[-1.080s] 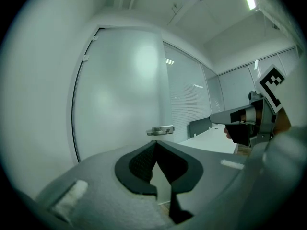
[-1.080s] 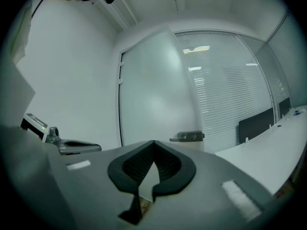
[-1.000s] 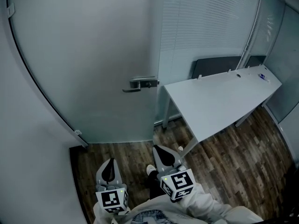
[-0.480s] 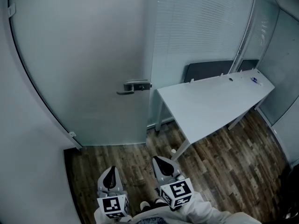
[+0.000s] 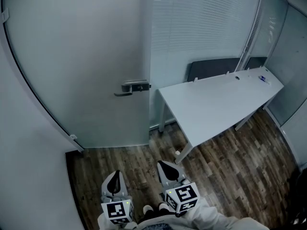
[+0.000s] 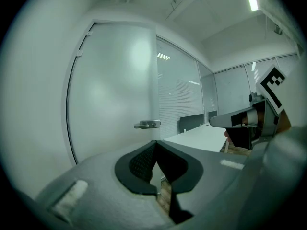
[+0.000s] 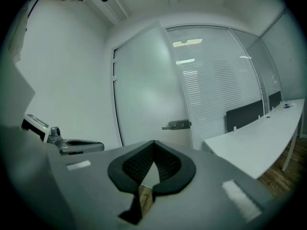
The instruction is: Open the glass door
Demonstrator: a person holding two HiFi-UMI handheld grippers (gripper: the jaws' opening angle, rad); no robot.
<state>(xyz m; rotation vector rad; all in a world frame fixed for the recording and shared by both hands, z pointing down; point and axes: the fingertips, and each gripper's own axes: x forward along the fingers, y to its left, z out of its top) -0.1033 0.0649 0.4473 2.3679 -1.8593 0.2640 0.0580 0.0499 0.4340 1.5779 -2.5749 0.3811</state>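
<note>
The frosted glass door (image 5: 86, 56) stands closed ahead, with its metal lever handle (image 5: 132, 87) at the right edge. The handle (image 6: 147, 124) shows small and far off in the left gripper view, and the handle (image 7: 176, 125) likewise in the right gripper view. My left gripper (image 5: 115, 173) is held low, well short of the door, jaws together with nothing between them. Beside it, my right gripper (image 5: 162, 163) is also shut and empty. Both point toward the door; neither touches it.
A long white desk (image 5: 216, 104) runs right of the door, a leg (image 5: 162, 119) near the door's edge. Dark panels (image 5: 211, 67) stand behind it against a glass partition with blinds (image 5: 201, 23). A white wall (image 5: 29, 176) is on the left; the floor (image 5: 129, 162) is wood.
Both grippers have shifted a little together and sit lower in the head view. The door handle and desk now lie further left in the picture. The jaws stay shut.
</note>
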